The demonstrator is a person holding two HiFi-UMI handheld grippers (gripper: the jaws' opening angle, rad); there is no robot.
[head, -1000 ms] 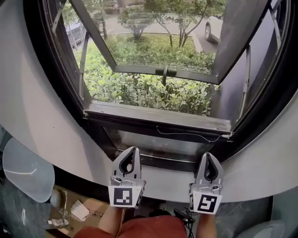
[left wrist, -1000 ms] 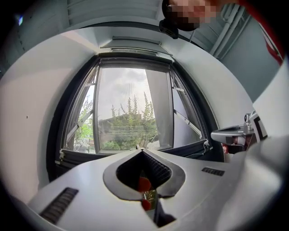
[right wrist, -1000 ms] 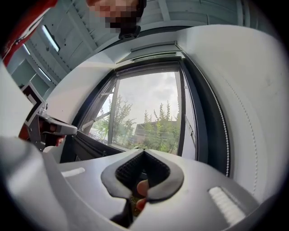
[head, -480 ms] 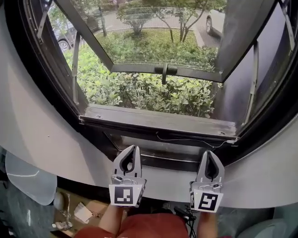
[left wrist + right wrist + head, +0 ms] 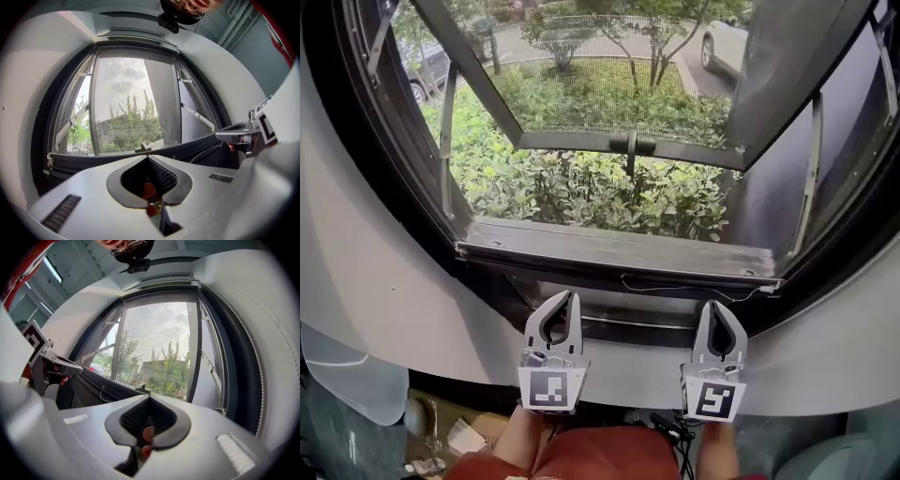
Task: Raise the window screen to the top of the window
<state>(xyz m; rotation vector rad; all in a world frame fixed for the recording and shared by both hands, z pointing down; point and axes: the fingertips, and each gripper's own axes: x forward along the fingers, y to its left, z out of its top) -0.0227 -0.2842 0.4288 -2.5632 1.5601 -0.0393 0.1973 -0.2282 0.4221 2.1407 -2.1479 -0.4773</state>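
The dark-framed window stands open, its glass sash swung outward with a handle on its lower edge. A fine mesh screen covers the opening in both gripper views. A grey bar lies along the sill, and a thin cord runs just below it. My left gripper and right gripper sit side by side under the sill, pointing at the lower frame. Both are shut and hold nothing. The left gripper view shows the right gripper. The right gripper view shows the left gripper.
A white curved wall surrounds the window. On the floor at lower left lie a cardboard box and a translucent plastic piece. Cables lie between my arms. Bushes and parked cars are outside.
The view has shifted, so the sill sits slightly lower in the picture. Both grippers have drifted a little with it, staying shut and side by side below the sill.
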